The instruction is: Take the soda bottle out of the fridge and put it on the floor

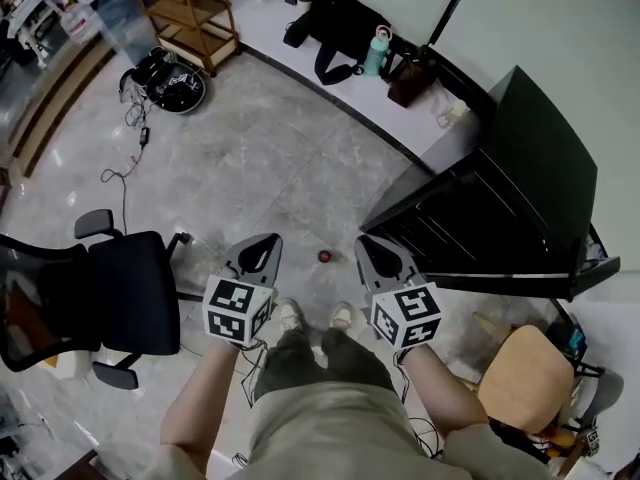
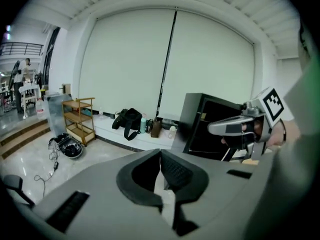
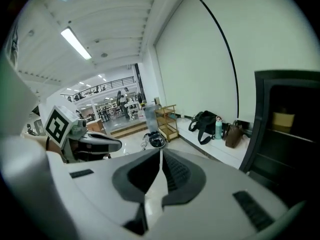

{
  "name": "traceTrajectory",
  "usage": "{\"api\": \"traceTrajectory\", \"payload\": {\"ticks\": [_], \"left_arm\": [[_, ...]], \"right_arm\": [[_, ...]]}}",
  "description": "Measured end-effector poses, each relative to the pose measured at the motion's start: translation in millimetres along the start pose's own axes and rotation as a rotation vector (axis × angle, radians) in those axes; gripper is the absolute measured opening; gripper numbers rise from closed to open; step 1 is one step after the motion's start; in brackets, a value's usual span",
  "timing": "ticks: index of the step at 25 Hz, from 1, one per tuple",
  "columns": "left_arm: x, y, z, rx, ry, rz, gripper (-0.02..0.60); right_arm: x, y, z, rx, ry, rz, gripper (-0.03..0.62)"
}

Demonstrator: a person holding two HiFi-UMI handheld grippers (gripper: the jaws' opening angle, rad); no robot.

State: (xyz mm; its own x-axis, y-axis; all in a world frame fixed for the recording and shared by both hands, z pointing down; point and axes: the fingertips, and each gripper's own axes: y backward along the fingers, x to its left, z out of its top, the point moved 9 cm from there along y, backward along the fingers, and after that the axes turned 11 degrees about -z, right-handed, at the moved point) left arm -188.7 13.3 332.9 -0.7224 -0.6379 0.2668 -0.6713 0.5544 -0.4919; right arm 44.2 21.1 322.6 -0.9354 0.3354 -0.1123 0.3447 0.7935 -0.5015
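Observation:
A small round red thing (image 1: 324,256), which may be the soda bottle's cap seen from above, stands on the grey floor just ahead of the person's shoes, between the two grippers and apart from both. The black fridge (image 1: 520,188) stands to the right; it also shows in the left gripper view (image 2: 205,124) and the right gripper view (image 3: 285,129). My left gripper (image 1: 266,240) (image 2: 160,152) has its jaws together with nothing between them. So does my right gripper (image 1: 368,242) (image 3: 160,152). Both are held side by side above the floor, pointing forward.
A black office chair (image 1: 120,293) stands at the left and a wooden stool (image 1: 525,378) at the lower right. Along the far ledge are a wooden shelf (image 1: 195,13), a black bag (image 1: 335,23) and a teal flask (image 1: 376,53). Cables and a round device (image 1: 170,83) lie on the floor.

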Motion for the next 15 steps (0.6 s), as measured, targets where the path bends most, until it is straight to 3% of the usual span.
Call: {"api": "traceTrajectory", "payload": {"ticks": [10,15], "left_arm": [[-66.0,79.6,96.8,-0.226,-0.147,0.004,0.008],[-100.3,118.4,128.2,-0.286,-0.233,0.001,0.008]], "right_arm": [[15.2,96.4,100.7,-0.237,0.030,0.033,0.006],[27.2,137.4,139.3,-0.361,0.131,0.022,0.005]]}}
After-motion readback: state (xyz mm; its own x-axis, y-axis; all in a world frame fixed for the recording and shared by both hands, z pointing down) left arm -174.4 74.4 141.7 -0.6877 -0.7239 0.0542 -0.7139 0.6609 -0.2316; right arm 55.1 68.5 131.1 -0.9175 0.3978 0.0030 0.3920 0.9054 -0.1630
